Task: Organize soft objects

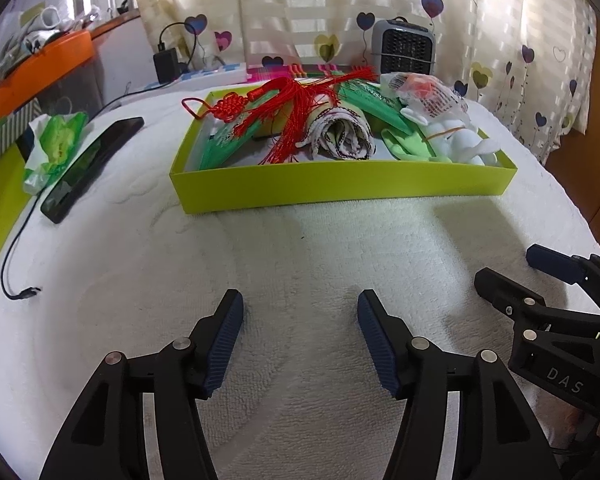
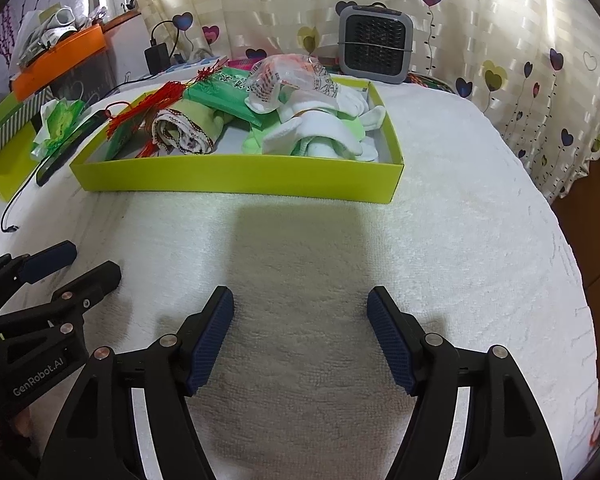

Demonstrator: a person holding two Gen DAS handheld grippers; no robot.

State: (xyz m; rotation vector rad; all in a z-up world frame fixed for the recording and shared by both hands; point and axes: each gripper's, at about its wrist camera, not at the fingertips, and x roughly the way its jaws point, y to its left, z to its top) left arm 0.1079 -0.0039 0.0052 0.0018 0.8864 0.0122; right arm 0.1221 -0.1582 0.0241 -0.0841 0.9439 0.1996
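A lime-green box (image 1: 340,188) (image 2: 236,178) sits on the white towel, holding soft items: a red tassel knot (image 1: 284,112) (image 2: 160,98), a rolled patterned cloth (image 1: 346,136) (image 2: 184,132), green packets (image 1: 374,100) (image 2: 224,92), white and green socks (image 1: 456,140) (image 2: 324,132) and a clear plastic bag (image 1: 424,92) (image 2: 288,78). My left gripper (image 1: 300,320) stands open over bare towel in front of the box, nothing between its fingers. My right gripper (image 2: 300,316) is likewise open and empty, beside the left one (image 2: 72,268); it shows at the left wrist view's right edge (image 1: 540,276).
A black phone (image 1: 92,168) (image 2: 66,148), a green wipes pack (image 1: 56,144) (image 2: 58,126) and a loose cable end (image 1: 24,292) lie left of the box. A small grey fan heater (image 1: 404,48) (image 2: 374,44) stands behind it, before a heart-patterned curtain. An orange tray (image 1: 44,68) sits far left.
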